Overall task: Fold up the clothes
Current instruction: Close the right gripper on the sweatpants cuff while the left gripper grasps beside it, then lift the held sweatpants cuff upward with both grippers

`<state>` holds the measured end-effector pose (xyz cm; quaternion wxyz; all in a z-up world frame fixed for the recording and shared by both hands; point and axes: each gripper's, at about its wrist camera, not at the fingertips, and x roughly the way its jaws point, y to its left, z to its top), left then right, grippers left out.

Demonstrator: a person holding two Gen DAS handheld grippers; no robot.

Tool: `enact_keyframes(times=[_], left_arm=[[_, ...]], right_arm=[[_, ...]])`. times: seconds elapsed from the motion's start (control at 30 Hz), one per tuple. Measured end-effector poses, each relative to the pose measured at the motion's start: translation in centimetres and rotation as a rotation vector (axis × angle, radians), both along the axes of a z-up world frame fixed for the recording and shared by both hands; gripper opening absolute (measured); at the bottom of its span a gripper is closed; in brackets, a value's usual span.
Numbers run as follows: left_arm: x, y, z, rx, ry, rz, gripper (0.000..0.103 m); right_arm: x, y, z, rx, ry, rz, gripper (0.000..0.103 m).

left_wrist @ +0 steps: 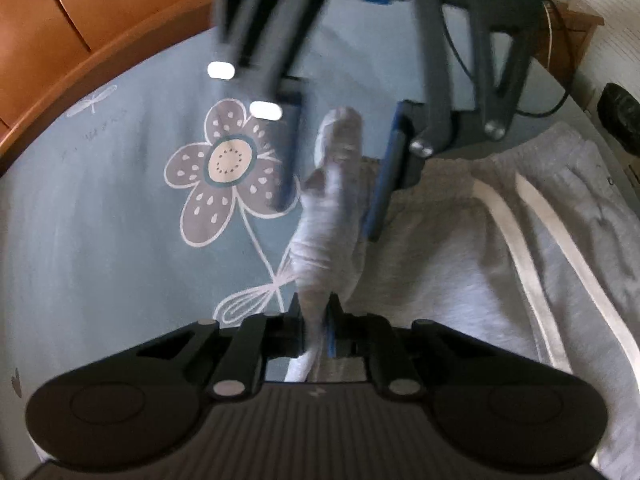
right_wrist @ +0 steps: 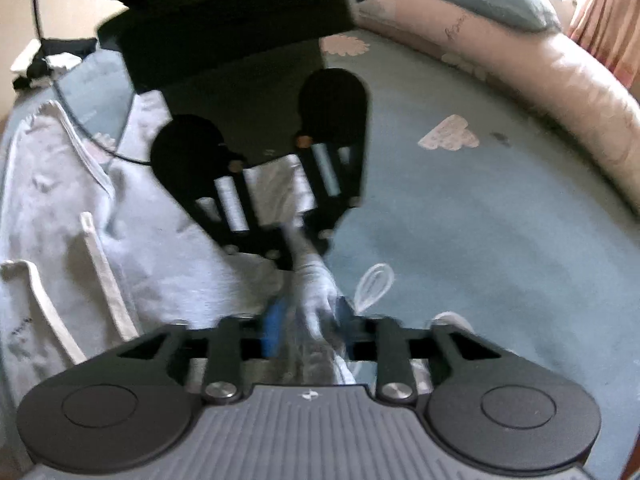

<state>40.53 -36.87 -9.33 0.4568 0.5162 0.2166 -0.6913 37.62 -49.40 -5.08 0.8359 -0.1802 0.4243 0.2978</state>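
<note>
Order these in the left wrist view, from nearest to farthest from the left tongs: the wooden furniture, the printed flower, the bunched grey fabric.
1. Bunched grey fabric: between the left tongs, which are shut on it.
2. Printed flower: on the bedsheet, up and left.
3. Wooden furniture: top-left corner, beyond the bed's edge.

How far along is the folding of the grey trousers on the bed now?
Early stage. Done: the grey trousers lie spread on the blue bedsheet, white stripes up. In hand: the left tool is shut on a lifted cuff; the right tool stands open around the same bunched cloth. Left: no neat fold shows yet.
</note>
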Motion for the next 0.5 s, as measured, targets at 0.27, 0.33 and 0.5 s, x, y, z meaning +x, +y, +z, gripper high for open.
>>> enact_keyframes(times=[0.27, 0.33, 0.5], left_arm=[[-1.0, 0.5, 1.3, -0.038, 0.003, 0.009, 0.009], [-0.9, 0.6, 1.3, -0.037, -0.010, 0.021, 0.020], [1.5, 1.6, 1.3, -0.016, -0.062, 0.063, 0.041]], right_arm=[[1.3, 2.6, -3.2, -0.118, 0.048, 0.105, 0.057], [1.7, 2.9, -3.7, -0.112, 0.079, 0.108, 0.024], [1.3, 3.2, -3.4, -0.113, 0.087, 0.109, 0.012]])
